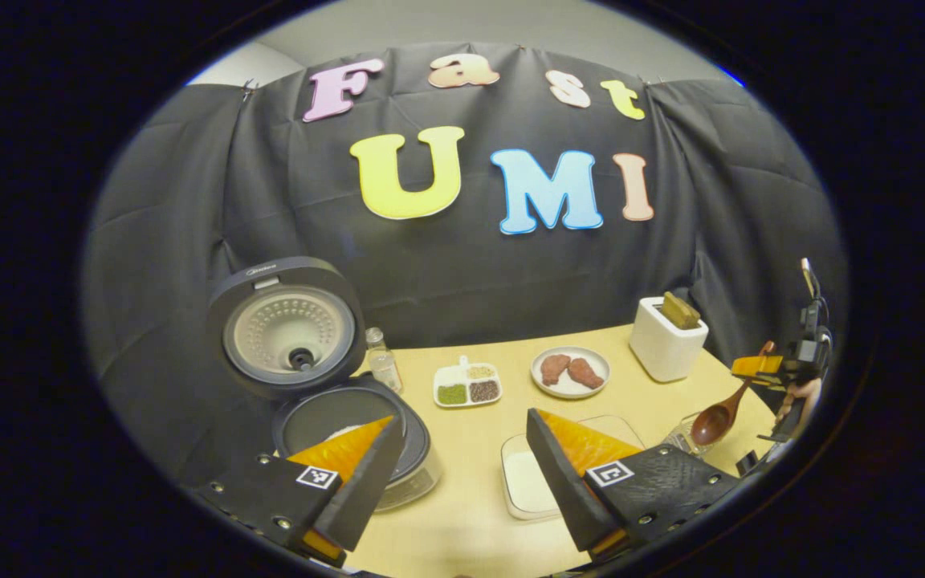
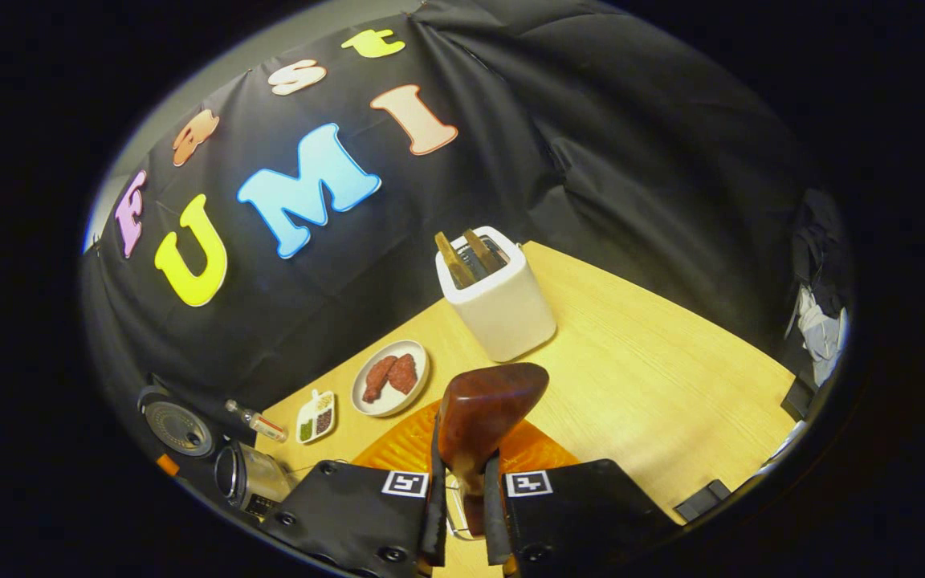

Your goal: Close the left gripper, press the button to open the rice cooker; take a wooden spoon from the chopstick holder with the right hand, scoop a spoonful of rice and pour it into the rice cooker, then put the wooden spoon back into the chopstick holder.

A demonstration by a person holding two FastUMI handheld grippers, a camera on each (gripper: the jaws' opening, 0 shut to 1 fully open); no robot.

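With the rice cooker (image 1: 326, 385) lid up and L gripper (image 1: 462, 466) fingers apart, my R gripper (image 2: 462, 514) clamped the wooden spoon (image 2: 486, 409) handle, so I'd keep the bowl level, dipping into the rice tray (image 1: 527, 482) nearby.

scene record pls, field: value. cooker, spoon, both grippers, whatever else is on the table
rice cooker: lid up, pot exposed, table's left end
wooden spoon: clamped by its handle in the right gripper, bowl forward
left gripper: open, holding nothing, above table between cooker and clear container
chopstick holder: white, back right of table
plate: two reddish-brown food pieces
divided dish: three compartments of grains or beans
small bottle: upright beside cooker
table: light wood
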